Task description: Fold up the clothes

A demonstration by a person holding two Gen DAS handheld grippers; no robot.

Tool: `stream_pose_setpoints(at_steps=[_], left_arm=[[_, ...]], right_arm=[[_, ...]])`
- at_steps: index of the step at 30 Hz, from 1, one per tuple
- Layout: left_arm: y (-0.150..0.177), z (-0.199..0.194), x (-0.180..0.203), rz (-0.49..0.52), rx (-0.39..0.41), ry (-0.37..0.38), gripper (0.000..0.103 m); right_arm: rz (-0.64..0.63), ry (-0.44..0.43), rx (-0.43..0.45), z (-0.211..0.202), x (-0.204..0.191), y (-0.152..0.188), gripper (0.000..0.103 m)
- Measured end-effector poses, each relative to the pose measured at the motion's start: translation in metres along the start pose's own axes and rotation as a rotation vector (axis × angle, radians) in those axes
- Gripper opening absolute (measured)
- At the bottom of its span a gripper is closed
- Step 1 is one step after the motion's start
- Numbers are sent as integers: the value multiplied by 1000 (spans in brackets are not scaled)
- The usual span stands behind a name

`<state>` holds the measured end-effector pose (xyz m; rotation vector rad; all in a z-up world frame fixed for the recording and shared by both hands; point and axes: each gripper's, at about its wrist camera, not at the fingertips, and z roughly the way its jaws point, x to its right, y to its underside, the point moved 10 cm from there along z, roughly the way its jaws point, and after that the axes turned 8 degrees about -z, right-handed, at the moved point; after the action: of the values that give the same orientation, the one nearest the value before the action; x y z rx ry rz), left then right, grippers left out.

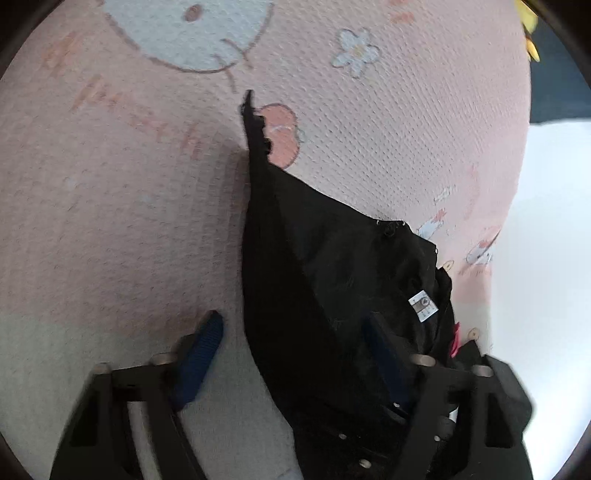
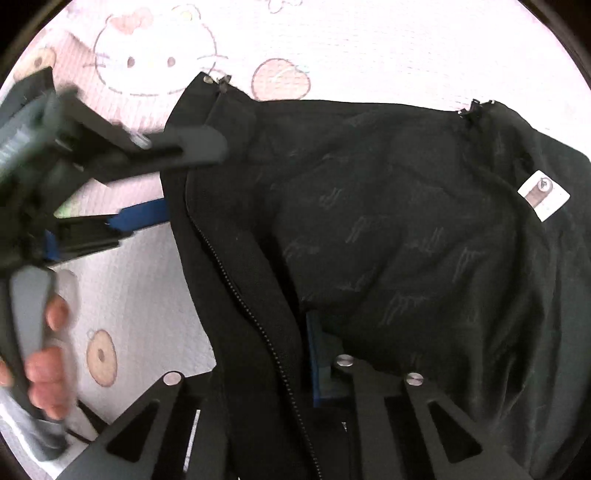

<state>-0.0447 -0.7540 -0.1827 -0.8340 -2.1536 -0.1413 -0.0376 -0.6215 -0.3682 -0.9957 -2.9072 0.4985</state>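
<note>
A black zip-up jacket [image 2: 406, 229] lies with its patterned lining up on a pink printed blanket [image 2: 369, 44]; a white label [image 2: 543, 195] is sewn at its collar. My right gripper [image 2: 288, 332] is shut on the zipper edge [image 2: 240, 295], its blue pad [image 2: 317, 354] pressed against the fold; the other finger is hidden under the cloth. My left gripper [image 1: 295, 321] straddles the jacket's [image 1: 332, 277] edge, jaws apart, one blue pad [image 1: 201, 358] bare on the blanket [image 1: 129, 203]. In the right wrist view, the left gripper [image 2: 188, 181] reaches in from the left, held by a hand [image 2: 48, 354].
The blanket carries cartoon cat [image 2: 155, 55], strawberry [image 2: 280, 79] and flower prints. A white surface [image 1: 554, 277] begins past the blanket's right edge, with a dark blue patch [image 1: 561, 92] and something yellow [image 1: 528, 26] beyond. A narrow jacket strip [image 1: 255, 125] points away across the blanket.
</note>
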Motion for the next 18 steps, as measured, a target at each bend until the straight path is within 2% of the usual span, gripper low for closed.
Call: stream_pose_setpoints(at_steps=[3, 4, 10, 15, 18], left_arm=[[1, 5, 6, 68, 32, -19, 22], [1, 5, 6, 76, 44, -17, 22], [-18, -18, -7, -37, 147, 112, 20], [-35, -62, -13, -50, 322, 122, 19], [-39, -76, -24, -92, 360, 97, 19]], right_arm=[[25, -25, -11, 4, 0, -2, 8], [44, -50, -16, 5, 1, -4, 7], [156, -226, -15, 1, -4, -31, 6], [77, -243, 18, -14, -34, -64, 6], [32, -246, 50, -24, -51, -92, 6]])
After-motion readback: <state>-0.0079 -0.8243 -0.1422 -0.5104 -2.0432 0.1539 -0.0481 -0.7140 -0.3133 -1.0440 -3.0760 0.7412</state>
